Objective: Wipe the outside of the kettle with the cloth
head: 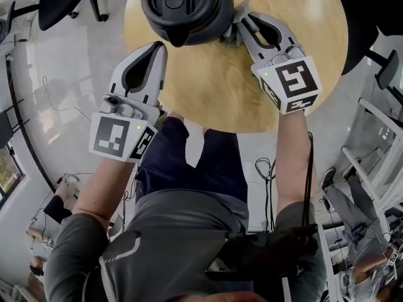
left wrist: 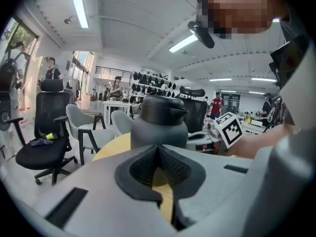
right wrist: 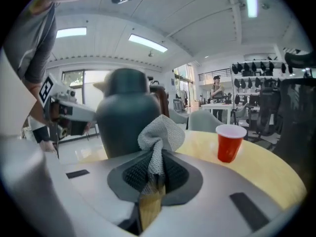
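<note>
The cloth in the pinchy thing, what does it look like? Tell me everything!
The cloth is a grey rag with a bumpy, knitted-looking weave. The right gripper pinches its lower end between shut jaws, so the rest stands up in a crumpled bunch. It is right beside the dark kettle; whether they touch is unclear.

Dark grey kettle (head: 187, 10) upright (lid on); grey knit cloth (right wrist: 160, 132) bunched beside it in the right hand-held gripper (right wrist: 157, 174).

Cropped by head view's top edge: kettle (head: 186, 8) and table (head: 214, 87). Largely concealed there between kettle and right gripper (head: 242, 27): cloth (head: 228, 38). Masked by left gripper (left wrist: 158, 149) body: kettle base.
</note>
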`<move>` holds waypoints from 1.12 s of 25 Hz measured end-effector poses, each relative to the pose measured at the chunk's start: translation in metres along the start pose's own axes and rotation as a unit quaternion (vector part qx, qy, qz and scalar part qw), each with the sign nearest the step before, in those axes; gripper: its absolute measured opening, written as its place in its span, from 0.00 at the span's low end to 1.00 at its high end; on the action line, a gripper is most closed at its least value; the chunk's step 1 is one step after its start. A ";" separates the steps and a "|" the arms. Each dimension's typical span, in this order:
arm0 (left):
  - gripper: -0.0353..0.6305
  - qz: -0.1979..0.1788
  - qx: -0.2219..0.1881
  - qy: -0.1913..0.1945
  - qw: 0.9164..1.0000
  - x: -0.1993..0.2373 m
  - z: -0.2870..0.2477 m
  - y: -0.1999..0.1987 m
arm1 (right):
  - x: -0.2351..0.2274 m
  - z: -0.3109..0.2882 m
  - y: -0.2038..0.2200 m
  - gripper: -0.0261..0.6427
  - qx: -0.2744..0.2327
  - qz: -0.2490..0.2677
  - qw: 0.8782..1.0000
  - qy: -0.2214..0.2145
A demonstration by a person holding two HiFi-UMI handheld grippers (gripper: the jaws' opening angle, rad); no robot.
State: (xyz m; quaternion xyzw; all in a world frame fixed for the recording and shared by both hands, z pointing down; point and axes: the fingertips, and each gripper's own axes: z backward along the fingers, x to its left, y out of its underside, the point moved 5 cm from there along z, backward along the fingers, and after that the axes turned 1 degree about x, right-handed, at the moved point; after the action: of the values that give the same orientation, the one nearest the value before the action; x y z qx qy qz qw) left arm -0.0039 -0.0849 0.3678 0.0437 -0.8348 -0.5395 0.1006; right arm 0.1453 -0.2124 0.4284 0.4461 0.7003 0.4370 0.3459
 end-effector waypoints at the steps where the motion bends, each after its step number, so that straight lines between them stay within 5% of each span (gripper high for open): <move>1: 0.07 -0.001 -0.001 -0.002 1.000 0.000 0.001 -0.003 | -0.004 0.006 -0.012 0.12 -0.021 -0.013 1.000 0.004; 7: 0.07 0.002 -0.014 0.023 1.000 -0.004 0.005 -0.021 | -0.009 0.022 -0.092 0.12 -0.117 -0.017 0.993 -0.008; 12: 0.07 -0.003 -0.029 0.031 0.999 -0.001 -0.001 -0.019 | -0.013 0.006 -0.095 0.12 -0.127 -0.026 0.991 -0.018; 22: 0.07 0.016 -0.017 0.007 1.000 0.017 -0.003 -0.001 | -0.029 -0.034 -0.004 0.12 -0.026 -0.068 0.997 -0.010; 28: 0.07 0.021 -0.015 0.003 1.000 0.020 -0.005 0.002 | -0.029 -0.041 0.003 0.11 0.015 -0.021 0.999 -0.019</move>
State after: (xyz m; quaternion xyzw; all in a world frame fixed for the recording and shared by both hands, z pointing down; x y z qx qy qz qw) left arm -0.0223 -0.0926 0.3742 0.0266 -0.8267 -0.5500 0.1154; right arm 0.1213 -0.2514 0.4496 0.4443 0.7095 0.4105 0.3614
